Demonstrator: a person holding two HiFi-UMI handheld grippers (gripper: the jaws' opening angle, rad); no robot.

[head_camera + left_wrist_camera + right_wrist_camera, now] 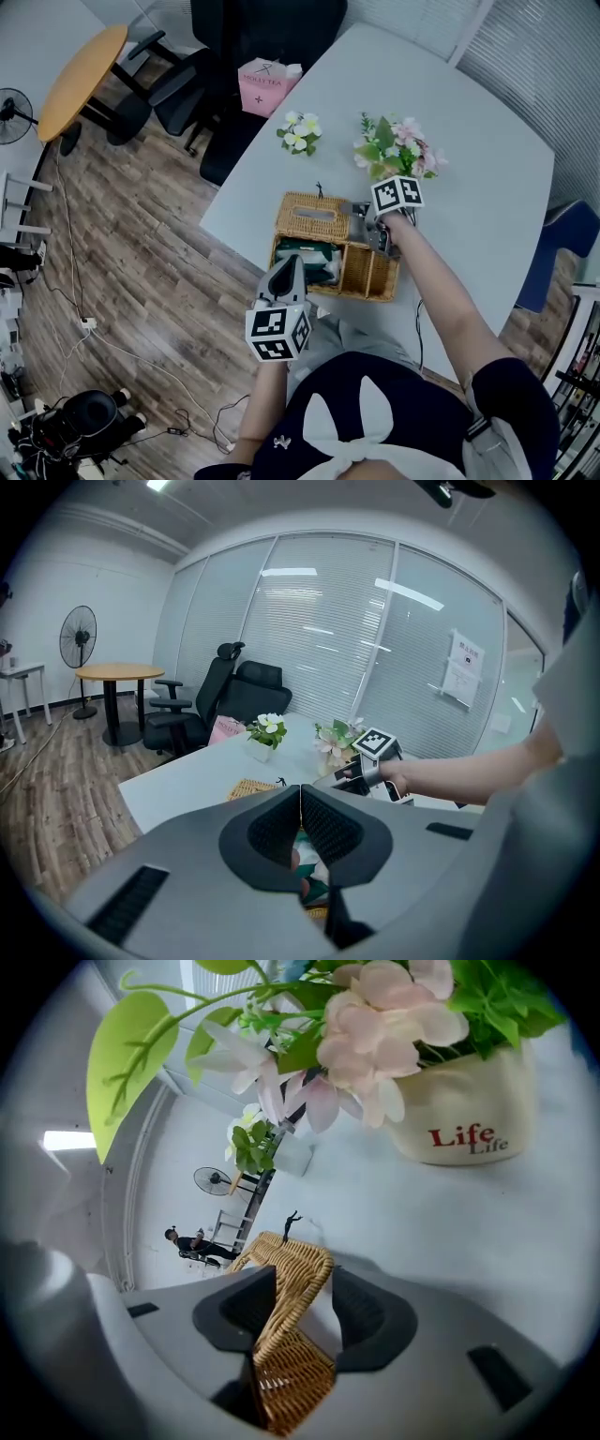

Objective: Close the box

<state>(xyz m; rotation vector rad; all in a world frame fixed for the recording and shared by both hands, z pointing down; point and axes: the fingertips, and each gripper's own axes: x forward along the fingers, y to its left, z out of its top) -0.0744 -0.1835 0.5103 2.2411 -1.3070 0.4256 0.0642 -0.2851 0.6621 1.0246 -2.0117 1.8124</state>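
Low centre of the head view, the left gripper point(289, 269) is clenched w/ nothing btwn its jaws, over the near-left corner of the tan woven-wicker box point(371, 278), which sits open mid-frame on the white rounded table point(469, 169). The right gripper point(305, 1283) is released, jaws astride the box's open wicker lid point(292, 1274), one pad on the weave, the other w/ a gap. Toward the top: pink flowers in a cream pot point(398, 150), a small white-flower pot point(300, 133), and a pink paper bag point(264, 89).
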